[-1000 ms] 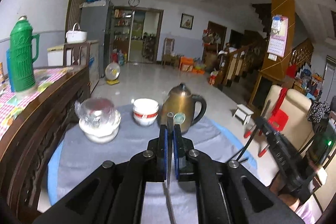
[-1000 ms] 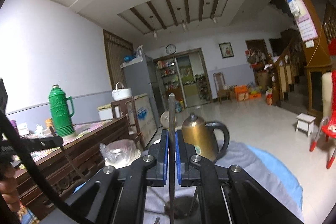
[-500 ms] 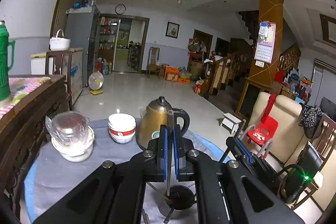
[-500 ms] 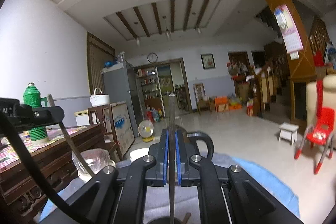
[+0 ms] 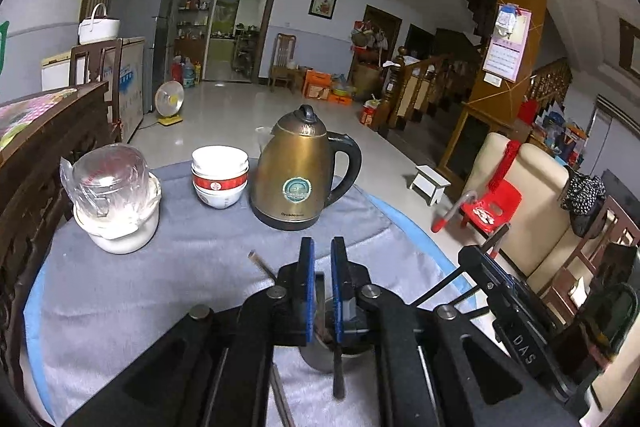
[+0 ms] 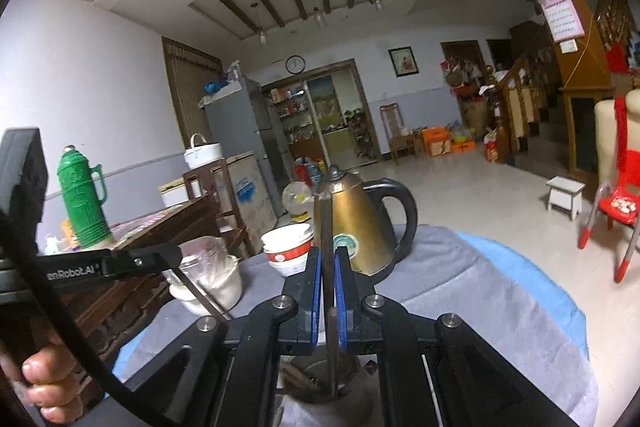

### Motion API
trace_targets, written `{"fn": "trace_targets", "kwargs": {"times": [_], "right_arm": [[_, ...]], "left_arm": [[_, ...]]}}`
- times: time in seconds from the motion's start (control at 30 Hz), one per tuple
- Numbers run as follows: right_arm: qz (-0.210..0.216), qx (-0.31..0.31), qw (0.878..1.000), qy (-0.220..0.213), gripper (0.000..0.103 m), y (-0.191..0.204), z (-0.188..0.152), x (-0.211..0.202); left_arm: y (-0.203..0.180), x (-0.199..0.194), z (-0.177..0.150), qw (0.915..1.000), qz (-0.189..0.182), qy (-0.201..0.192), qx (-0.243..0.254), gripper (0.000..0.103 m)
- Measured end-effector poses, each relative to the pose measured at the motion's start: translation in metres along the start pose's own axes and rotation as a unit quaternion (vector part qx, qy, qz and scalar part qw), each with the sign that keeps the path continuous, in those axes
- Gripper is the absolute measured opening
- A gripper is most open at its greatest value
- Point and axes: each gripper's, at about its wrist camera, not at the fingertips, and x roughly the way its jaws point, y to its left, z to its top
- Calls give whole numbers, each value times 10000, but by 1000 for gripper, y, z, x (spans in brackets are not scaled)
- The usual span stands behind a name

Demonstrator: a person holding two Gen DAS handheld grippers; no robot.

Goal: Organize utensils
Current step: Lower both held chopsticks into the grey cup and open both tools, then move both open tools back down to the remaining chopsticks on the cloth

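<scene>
Utensils: several stand in metal cup (image 5: 320,357), on grey cloth (image 5: 168,291) just below both grippers.
Table: round, cloth-covered; brass kettle (image 5: 298,169), stacked bowls (image 5: 219,175), wrapped glass jar (image 5: 110,183) at far side.
Left gripper (image 5: 322,259): fingers slightly apart, nothing between blue pads (image 5: 308,287); poised over cup.
Right gripper (image 6: 327,269): pads clamped on flat metal utensil handle (image 6: 326,227), upright, lower end inside cup (image 6: 320,379).
Loose stick (image 5: 262,265): leans out left of cup.
</scene>
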Motion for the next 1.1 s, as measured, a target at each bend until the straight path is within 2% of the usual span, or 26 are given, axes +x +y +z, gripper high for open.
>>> {"fn": "trace_targets", "kwargs": {"times": [0.07,0.2,0.3,0.37,0.5,0.67,0.77,0.87,1.1], "right_arm": [[129,72,9997,184,9,1,1,-1],[250,136,9989,362,10,2,-3,-6],[377,278,9985,292,16,-3,-3,-19],[452,348,9981,240,24,-5,-3,-30],[503,363,9981,20,26,-6,-6,-58],[597,385,9975,13,26,-7,-14,-83],[596,274,9975,261,26,-4,-27,-86],[562,214,9961,640,26,-2,-47,-78],[601,151,9826,1752,26,10,-97,-41]], "left_arm": [[4,-12,-3,10000,9,-88,18,38],[14,-41,-12,9993,156,-332,73,49],[24,-59,-25,9983,424,-403,68,57],[31,-66,-35,9975,621,-334,62,64],[50,-71,-63,9946,1031,67,-77,66],[67,-56,-100,9851,1527,749,-264,67],[71,-44,-125,9781,1668,1176,-395,67],[72,-38,-148,9753,1574,1458,-524,67],[66,-30,-180,9696,1557,1831,-455,67]]}}
